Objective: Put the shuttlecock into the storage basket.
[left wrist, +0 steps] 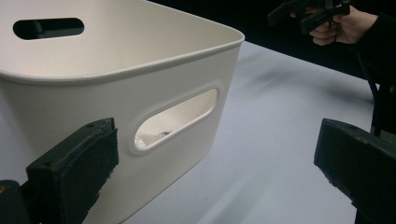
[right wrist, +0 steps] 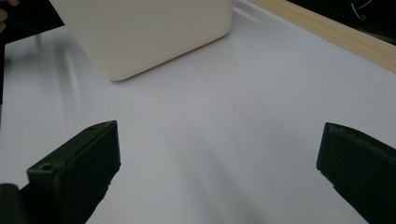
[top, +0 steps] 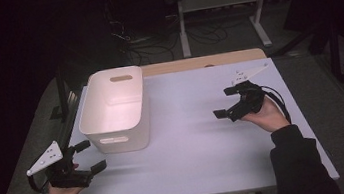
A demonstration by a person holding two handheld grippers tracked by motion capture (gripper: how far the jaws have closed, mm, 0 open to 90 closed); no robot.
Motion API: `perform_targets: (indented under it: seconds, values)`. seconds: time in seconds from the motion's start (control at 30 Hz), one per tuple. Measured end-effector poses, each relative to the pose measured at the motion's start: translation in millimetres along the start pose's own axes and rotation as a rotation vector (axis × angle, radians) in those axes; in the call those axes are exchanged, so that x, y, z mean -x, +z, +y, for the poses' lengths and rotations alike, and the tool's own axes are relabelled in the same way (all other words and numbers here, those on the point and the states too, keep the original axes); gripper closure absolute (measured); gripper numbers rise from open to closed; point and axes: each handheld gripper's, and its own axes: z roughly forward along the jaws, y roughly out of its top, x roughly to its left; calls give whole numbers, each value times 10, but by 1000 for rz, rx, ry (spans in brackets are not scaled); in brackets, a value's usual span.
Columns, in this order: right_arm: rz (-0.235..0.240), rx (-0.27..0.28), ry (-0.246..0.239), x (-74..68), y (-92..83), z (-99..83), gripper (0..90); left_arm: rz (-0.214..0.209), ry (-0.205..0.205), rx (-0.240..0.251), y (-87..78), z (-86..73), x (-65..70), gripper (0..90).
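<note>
Though dim, white bin (top: 113, 109) just beyond gaping left tongs (top: 90, 157).

Table (top: 196, 139): bears one bin (top: 116, 109), set at about ten o'clock from the table's middle, near the left edge and reaching toward the far edge.

Left gripper (top: 90, 158): at about eight o'clock, over the near left corner, just beside the bin's near wall, apart from it (jaws spread wide, nothing between them).

Right gripper (top: 226, 102): at about two o'clock, above the table's right half, well apart from the bin (jaws likewise spread, nothing between).

Wooden strip (top: 200, 62): along the table's far edge, at twelve o'clock, behind and to the right of the bin.
</note>
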Motion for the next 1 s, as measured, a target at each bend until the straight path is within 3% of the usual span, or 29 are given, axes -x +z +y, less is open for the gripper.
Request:
perform_targets:
  seconds: [0.57, 1.0]
  values:
    - [-45, 64, 50, -52, -170, -301, 0, 0, 1, 0, -1, 2, -2, 0]
    - [-84, 76, 75, -105, -251, -542, 0, 1, 3, -2, 5, 3, -4, 0]
